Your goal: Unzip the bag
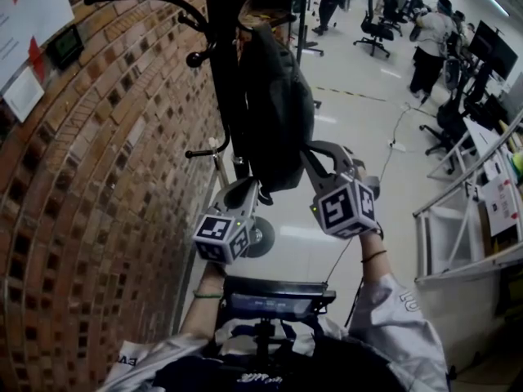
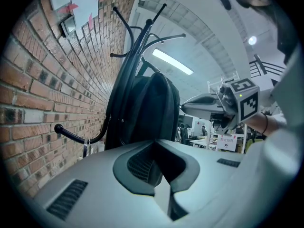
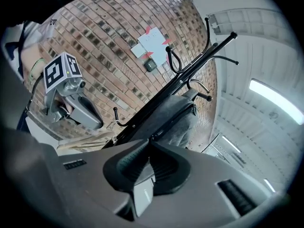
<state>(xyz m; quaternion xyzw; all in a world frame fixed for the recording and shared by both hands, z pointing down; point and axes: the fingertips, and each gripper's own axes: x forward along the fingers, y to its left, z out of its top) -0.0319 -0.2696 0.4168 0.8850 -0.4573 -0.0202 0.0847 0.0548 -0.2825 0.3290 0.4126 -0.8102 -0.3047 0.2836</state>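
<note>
A black backpack [image 1: 274, 104] hangs on a black coat stand [image 1: 219, 47] beside a brick wall. In the head view both grippers reach up at the bag's lower end. My left gripper [image 1: 248, 184] meets the bottom edge, jaws nearly together with dark bag fabric [image 2: 152, 108] seemingly pinched between them. My right gripper [image 1: 309, 155] sits at the bag's lower right side. In the right gripper view the zipper line runs down the bag [image 3: 178, 115] to the zipper pull [image 3: 156, 136], which lies right at the narrow jaws of the right gripper [image 3: 151, 145].
The brick wall [image 1: 98, 186] stands close on the left, with papers [image 1: 33, 15] pinned to it. Hooks of the coat stand [image 1: 204, 149] stick out near the grippers. A metal shelf frame [image 1: 458, 219] stands to the right. People and office chairs [image 1: 425, 39] are far back.
</note>
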